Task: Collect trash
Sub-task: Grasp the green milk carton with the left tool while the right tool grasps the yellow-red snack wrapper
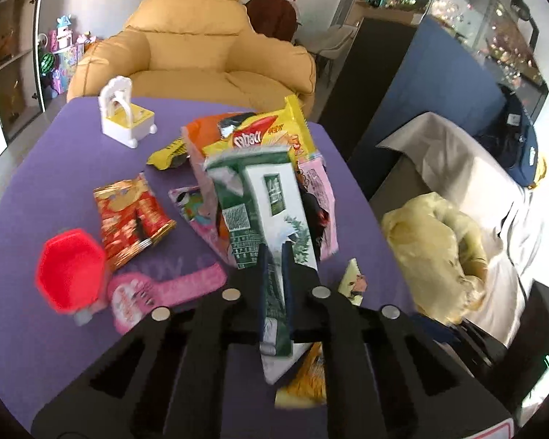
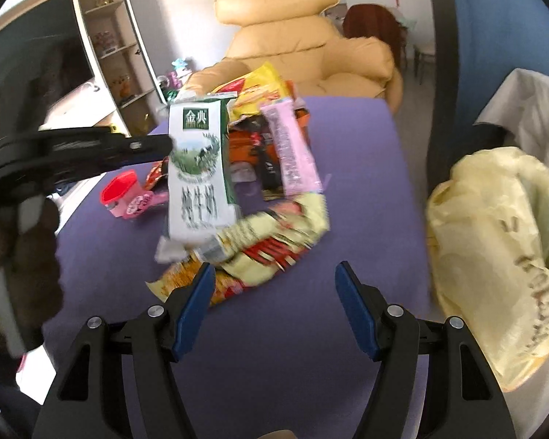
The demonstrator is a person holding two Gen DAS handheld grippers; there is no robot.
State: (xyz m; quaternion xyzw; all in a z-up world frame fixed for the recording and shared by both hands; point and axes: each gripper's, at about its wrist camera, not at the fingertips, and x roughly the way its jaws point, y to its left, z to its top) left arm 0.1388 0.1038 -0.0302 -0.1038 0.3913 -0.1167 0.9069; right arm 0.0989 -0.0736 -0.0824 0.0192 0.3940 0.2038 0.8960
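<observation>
Left wrist view: left claw [image 1: 274, 252] clenched on green-white milk carton [image 1: 263, 201], lifted over purple counter [image 1: 29, 329]; approx. six wrappers, e.g. red one [image 1: 131, 219], left to collect. Right wrist view: right claw [image 2: 274, 274] released, holding nothing; yellow trash bag [image 2: 494, 248] at right, carton [image 2: 197, 168] not yet in it.

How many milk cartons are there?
1. The green and white milk carton is pinched in the left gripper, held up above the wrappers on the purple table. Another could be hiding under the wrapper pile.
</observation>
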